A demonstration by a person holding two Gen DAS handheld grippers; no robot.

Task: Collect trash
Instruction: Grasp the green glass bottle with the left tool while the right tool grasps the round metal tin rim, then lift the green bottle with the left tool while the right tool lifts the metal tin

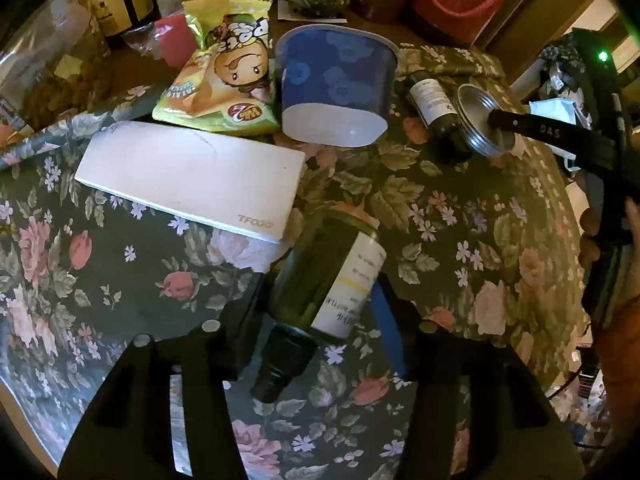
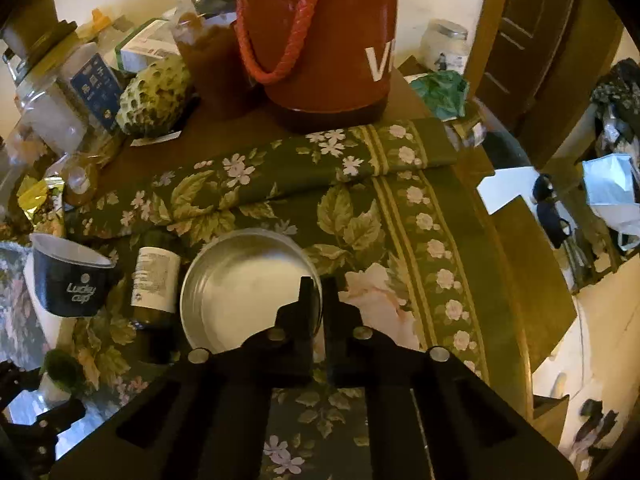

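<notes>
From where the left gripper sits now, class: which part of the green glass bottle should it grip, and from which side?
Grip the green bottle across its wide body, coming from the neck end. It lies on its side on the floral cloth, neck towards the left gripper, whose open fingers already straddle the body; the neck is narrower and sits behind the fingertips.
</notes>
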